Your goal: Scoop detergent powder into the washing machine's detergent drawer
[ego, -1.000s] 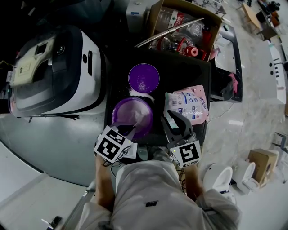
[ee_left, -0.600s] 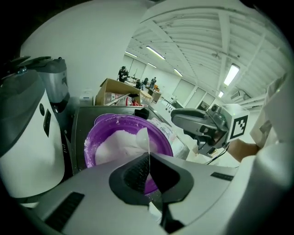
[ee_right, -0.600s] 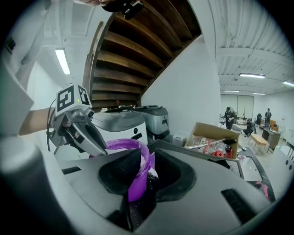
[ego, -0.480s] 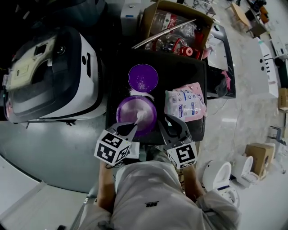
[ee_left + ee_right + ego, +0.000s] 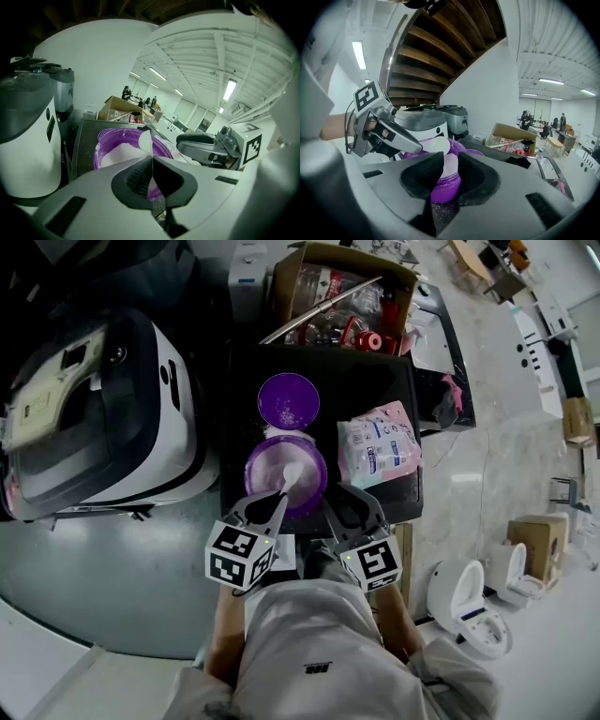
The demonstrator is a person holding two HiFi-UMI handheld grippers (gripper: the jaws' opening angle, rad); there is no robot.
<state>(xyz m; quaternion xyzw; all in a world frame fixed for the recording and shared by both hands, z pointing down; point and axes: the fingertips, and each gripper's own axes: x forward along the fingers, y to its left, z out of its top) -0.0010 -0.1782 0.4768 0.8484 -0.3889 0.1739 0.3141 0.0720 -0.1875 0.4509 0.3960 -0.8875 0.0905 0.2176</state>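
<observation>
We see the white washing machine at the left, lid down, just beside a black table. A cardboard box full of bottles stands at the table's far edge.

On the table, the purple tub sits at the near edge, open and filled with white powder. The pink-and-white bag lies flat to the right of the tub. The purple lid lies just beyond the tub, specks of powder on it.

We hold the left gripper over the tub's near rim. Its jaws are clenched on the thin handle of a white scoop, and the left gripper view shows the handle pinched edge-on between the pads. The scoop's bowl is over the powder, inside the tub's rim; whether it touches the powder we cannot tell.

The right gripper is just beside the tub's near right side. Its jaws are slightly apart and clasp nothing we can see. In its own view the tub's wall shows through the narrow gap, just ahead of the pads.
</observation>
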